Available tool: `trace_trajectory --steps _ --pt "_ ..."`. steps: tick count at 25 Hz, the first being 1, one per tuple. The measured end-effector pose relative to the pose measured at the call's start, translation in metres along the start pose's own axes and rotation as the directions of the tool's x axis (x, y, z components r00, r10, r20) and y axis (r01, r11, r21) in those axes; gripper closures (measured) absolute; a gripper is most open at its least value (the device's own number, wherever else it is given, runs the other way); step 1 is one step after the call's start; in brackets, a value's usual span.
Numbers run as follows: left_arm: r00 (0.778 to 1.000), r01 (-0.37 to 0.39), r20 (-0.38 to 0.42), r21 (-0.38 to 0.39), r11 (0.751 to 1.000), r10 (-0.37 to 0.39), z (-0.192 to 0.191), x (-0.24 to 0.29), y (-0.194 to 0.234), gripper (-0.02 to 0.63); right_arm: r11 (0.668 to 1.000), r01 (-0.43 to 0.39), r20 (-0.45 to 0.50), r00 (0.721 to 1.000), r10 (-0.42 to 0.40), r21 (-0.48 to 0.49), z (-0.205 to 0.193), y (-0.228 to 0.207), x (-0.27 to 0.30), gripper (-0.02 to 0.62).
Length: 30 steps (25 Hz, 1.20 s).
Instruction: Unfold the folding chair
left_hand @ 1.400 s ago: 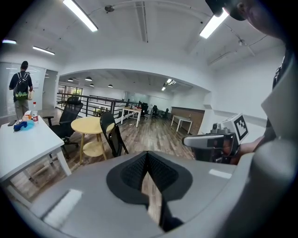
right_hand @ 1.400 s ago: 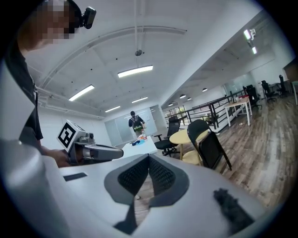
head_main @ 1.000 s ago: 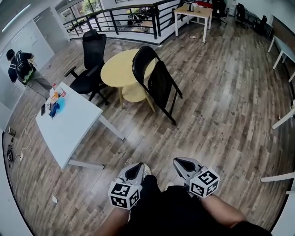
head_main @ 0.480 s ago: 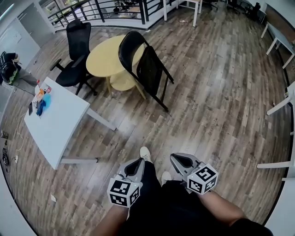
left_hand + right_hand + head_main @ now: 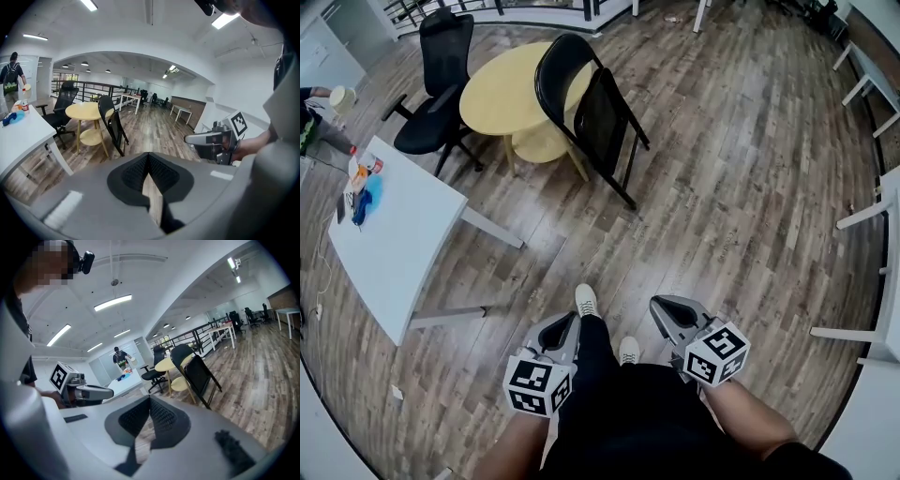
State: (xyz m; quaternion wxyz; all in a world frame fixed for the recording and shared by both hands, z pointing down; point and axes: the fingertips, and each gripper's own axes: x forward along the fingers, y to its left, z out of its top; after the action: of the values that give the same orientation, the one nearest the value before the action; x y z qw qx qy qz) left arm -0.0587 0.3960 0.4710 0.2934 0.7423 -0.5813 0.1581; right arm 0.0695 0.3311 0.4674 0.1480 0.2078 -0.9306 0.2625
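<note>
Head view: the black folding chair [image 5: 592, 117] is folded up and leans on the round yellow table [image 5: 499, 94] near the top, well apart from the left hand-held gripper [image 5: 563, 328] and the right hand-held gripper [image 5: 667, 313], which are low down by the person's legs over the wood floor [image 5: 741, 187]. Left gripper view: the left hand-held gripper has its jaws pressed together with nothing in them, and the folding chair stands far off beside the table. Right gripper view: the right hand-held gripper is closed too and holds nothing, with the folding chair far ahead.
</note>
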Motion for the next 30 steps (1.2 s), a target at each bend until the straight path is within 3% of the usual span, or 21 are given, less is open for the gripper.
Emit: trace_trajectory --steps 16,18,22,26,30 --pt "0.999 0.004 -0.05 -0.091 0.996 -0.009 0.015 0.051 0.107 0.598 0.996 0.036 -0.168 0.985 -0.021 0.084 -0.012 -0.027 0.096 0.589" --pt "0.998 -0.007 -0.057 -0.068 0.998 0.003 0.018 0.056 0.122 0.598 0.995 0.038 -0.185 0.982 -0.021 0.088 -0.01 -0.03 0.11 0.589" --pt "0.997 -0.033 -0.066 0.021 0.999 0.034 0.026 0.063 0.153 0.598 0.995 0.043 -0.192 0.981 -0.026 0.085 0.005 -0.033 0.139 0.589" --pt "0.998 -0.025 -0.057 -0.037 0.999 0.023 0.039 0.07 0.181 0.597 0.996 0.039 -0.199 0.98 -0.023 0.079 0.024 -0.037 0.168 0.589" --pt "0.999 -0.019 -0.033 -0.038 0.999 0.018 0.062 0.077 0.205 0.598 0.997 0.048 -0.185 0.982 -0.036 0.064 0.05 -0.038 0.19 0.589"
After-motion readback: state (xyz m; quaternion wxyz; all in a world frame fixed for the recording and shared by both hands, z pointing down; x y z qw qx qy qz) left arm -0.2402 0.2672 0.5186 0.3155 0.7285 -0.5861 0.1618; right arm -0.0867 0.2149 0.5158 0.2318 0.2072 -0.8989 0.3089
